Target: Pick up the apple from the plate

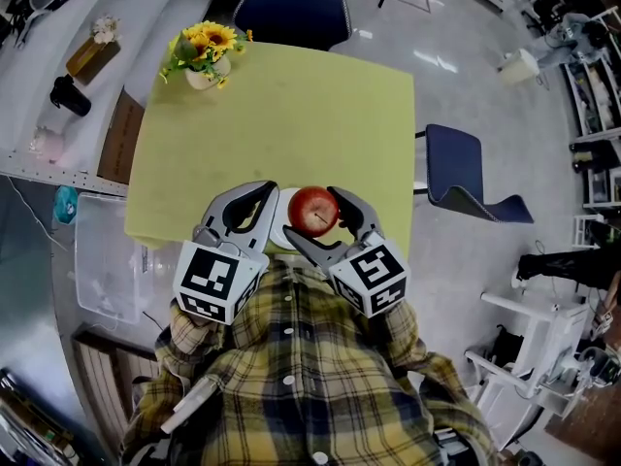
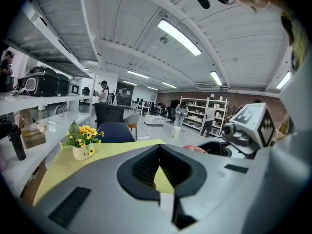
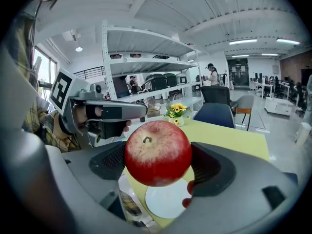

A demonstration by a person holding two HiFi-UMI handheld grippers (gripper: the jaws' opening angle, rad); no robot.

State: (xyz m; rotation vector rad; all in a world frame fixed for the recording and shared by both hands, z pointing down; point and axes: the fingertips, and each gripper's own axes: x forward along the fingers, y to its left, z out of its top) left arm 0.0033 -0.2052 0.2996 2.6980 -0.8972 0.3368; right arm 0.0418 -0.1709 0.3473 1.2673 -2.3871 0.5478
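A red apple (image 1: pixel 313 211) is gripped between the jaws of my right gripper (image 1: pixel 318 217), lifted just above the white plate (image 1: pixel 283 223) at the near edge of the yellow-green table (image 1: pixel 291 115). In the right gripper view the apple (image 3: pixel 157 153) fills the gap between the pads, and the bare plate (image 3: pixel 168 199) lies below it. My left gripper (image 1: pixel 270 192) hovers just left of the plate, its tips together and holding nothing. In the left gripper view its jaws (image 2: pixel 158 147) meet over the table, and a sliver of the apple (image 2: pixel 195 148) shows at the right.
A small pot of sunflowers (image 1: pixel 204 56) stands at the table's far left corner. One blue chair (image 1: pixel 291 8) sits at the far side and another (image 1: pixel 466 178) to the right. A white bench with a dark bottle (image 1: pixel 70 95) runs along the left.
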